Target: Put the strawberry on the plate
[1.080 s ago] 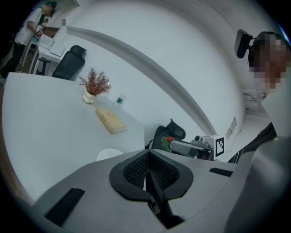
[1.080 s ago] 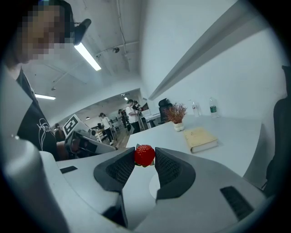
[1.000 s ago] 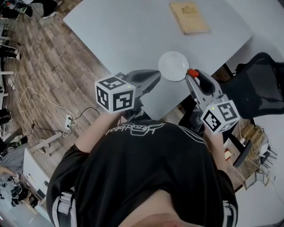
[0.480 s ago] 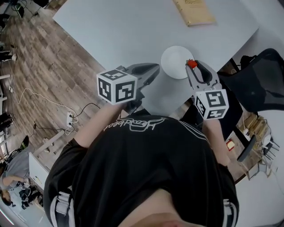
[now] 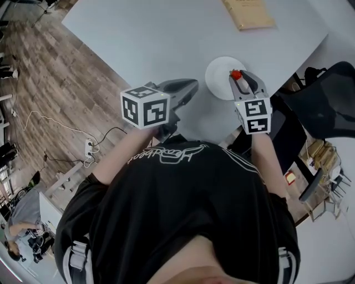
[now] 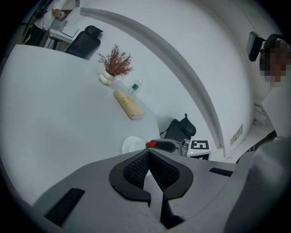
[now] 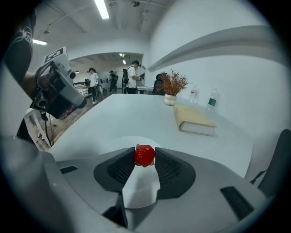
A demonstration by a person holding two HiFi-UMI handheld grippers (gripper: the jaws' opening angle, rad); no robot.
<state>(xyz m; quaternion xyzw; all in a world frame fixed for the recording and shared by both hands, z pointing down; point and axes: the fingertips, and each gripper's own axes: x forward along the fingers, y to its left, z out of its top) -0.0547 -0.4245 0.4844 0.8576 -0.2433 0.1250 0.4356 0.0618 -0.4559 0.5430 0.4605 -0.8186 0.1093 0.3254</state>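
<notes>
Now the left gripper (image 5: 190,87) hangs over the near edge of the grey table (image 5: 155,39), its jaws clenched together on nothing, about where it was a second ago. Further right, the white plate (image 5: 218,79) lies near the table's edge. The right gripper (image 7: 144,159) has travelled forward from beside the plate's rim, and its tips now stand over the plate, pads grasping the strawberry (image 5: 236,74). The carry looks nearly done, with lowering and letting go probably left. Beyond lies a tan book (image 5: 249,14).
</notes>
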